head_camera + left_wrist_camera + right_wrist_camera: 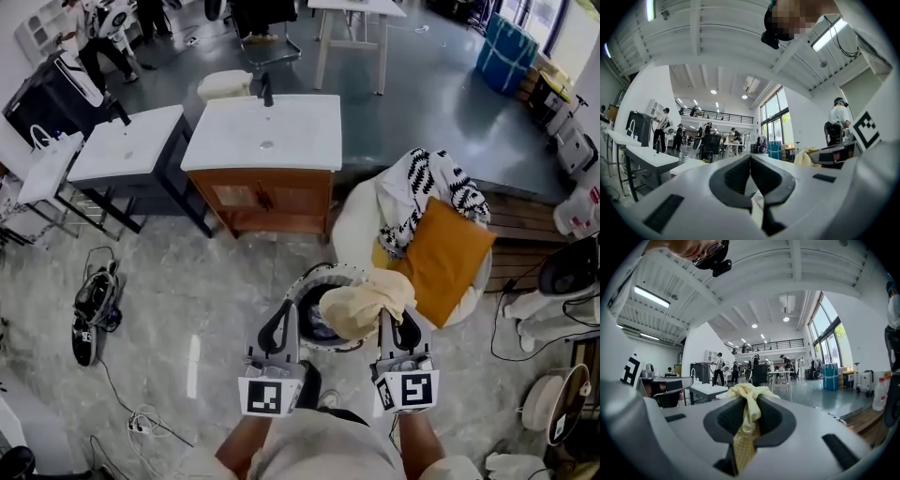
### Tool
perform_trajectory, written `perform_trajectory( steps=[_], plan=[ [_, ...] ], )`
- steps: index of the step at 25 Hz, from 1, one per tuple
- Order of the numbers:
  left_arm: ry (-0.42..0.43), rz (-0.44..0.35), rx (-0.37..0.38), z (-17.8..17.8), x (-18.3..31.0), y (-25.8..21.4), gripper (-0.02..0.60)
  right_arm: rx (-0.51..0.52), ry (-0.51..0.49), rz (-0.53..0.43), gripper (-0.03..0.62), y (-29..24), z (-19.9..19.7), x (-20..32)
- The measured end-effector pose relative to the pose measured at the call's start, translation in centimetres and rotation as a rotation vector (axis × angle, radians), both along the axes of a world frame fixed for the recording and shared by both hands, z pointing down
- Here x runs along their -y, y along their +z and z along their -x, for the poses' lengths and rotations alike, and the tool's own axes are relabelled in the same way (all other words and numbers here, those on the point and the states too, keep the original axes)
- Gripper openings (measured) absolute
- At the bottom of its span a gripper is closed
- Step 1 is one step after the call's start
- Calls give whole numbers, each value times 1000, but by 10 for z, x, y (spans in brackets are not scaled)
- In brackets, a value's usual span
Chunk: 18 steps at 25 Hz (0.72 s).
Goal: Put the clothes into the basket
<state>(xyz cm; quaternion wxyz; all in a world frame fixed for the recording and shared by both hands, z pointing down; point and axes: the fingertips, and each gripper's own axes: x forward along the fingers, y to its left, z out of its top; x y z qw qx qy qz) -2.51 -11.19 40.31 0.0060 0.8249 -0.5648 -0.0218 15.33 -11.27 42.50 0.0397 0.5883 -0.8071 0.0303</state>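
Observation:
In the head view my right gripper is shut on a pale yellow cloth, which hangs bunched over the right side of a round basket on the floor. Dark and blue clothes lie inside the basket. The right gripper view shows the yellow cloth pinched between the black pads of that gripper. My left gripper hovers over the basket's left rim. In the left gripper view it is shut with nothing held, and the yellow cloth shows to its right.
A white beanbag just behind the basket carries an orange cushion and a black-and-white patterned cloth. Farther back stand a wooden cabinet with a white sink top and a white table. Cables lie on the floor at left.

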Motion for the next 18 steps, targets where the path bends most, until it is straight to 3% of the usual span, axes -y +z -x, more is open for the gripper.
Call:
perform_trajectory(
  steps=[6, 18],
  plan=[
    [7, 18, -13, 17, 28, 24, 5, -47, -31, 97, 38, 41, 22, 24],
    [8, 165, -34, 50, 53, 88, 5, -149, -123, 381, 38, 167, 71, 54]
  ],
)
